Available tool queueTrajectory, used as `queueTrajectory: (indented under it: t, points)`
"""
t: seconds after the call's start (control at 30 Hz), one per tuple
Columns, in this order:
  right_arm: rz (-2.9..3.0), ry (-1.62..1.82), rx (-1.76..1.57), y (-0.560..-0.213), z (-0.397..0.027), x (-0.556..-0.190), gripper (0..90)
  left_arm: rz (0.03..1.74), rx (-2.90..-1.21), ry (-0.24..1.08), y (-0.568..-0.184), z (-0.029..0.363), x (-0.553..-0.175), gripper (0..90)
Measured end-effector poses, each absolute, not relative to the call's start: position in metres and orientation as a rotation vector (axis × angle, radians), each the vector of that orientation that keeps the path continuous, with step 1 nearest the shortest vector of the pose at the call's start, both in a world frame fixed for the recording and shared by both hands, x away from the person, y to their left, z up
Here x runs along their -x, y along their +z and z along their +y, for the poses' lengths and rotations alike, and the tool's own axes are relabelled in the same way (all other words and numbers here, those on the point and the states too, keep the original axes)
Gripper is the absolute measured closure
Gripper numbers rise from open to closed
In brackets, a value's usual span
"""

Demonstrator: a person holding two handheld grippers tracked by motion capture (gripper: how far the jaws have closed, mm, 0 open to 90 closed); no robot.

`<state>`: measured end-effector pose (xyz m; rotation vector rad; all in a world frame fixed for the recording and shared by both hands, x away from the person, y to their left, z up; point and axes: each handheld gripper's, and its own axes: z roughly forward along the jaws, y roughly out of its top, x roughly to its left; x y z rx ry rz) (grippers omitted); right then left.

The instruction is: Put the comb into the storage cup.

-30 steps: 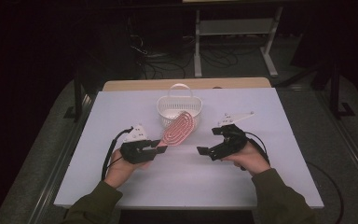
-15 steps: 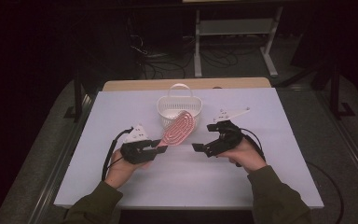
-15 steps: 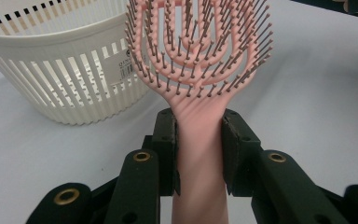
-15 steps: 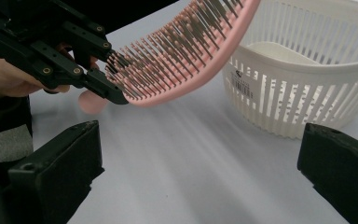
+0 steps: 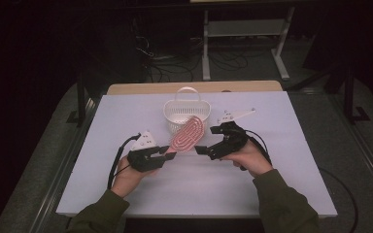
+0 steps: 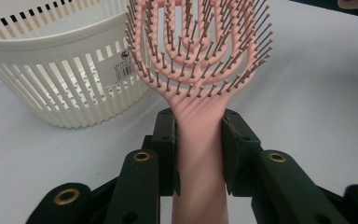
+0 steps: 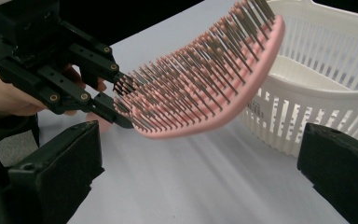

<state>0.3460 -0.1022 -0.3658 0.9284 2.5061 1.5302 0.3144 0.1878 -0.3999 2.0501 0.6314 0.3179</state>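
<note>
Basket: white slatted basket point(image 5: 186, 112) with a loop handle, standing upright on the table point(image 5: 296, 184) near the far edge, about midway between the left and right edges. A small printed label shows on its wall in the left gripper view.
Basket contents: what shows of the inside looks bare; the floor of it is partly hidden by the brush head in the high view.
Hairbrush: pink vented hairbrush point(image 6: 198, 60), held off the surface just on the near side of the basket, head tilted up toward the basket rim. Whether head and rim touch cannot be told.
Left gripper: left gripper point(image 6: 198, 140) has both pads pressed on the brush handle, one each side, just below the head; firm hold.
Right gripper: right gripper point(image 7: 200, 172) has jaws spread wide, nothing between the pads; it sits just right of the brush, aimed at the bristled head.
Hands: both rest near the middle of the surface, close together, the brush between the two grippers.
Edges: basket stands well in from the left and right edges, close to the far one.
Open room: broad bare surface to the left and right of the hands and along the near edge.
</note>
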Motion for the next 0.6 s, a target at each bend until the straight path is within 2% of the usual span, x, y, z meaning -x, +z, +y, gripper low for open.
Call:
queueTrajectory:
  t: [0.6]
  points:
    - [2.490, 1.589, -0.940, -0.363, -0.085, -0.358, 0.0, 0.630, -2.030, 0.336, -0.399, 0.186, -0.313, 70.0]
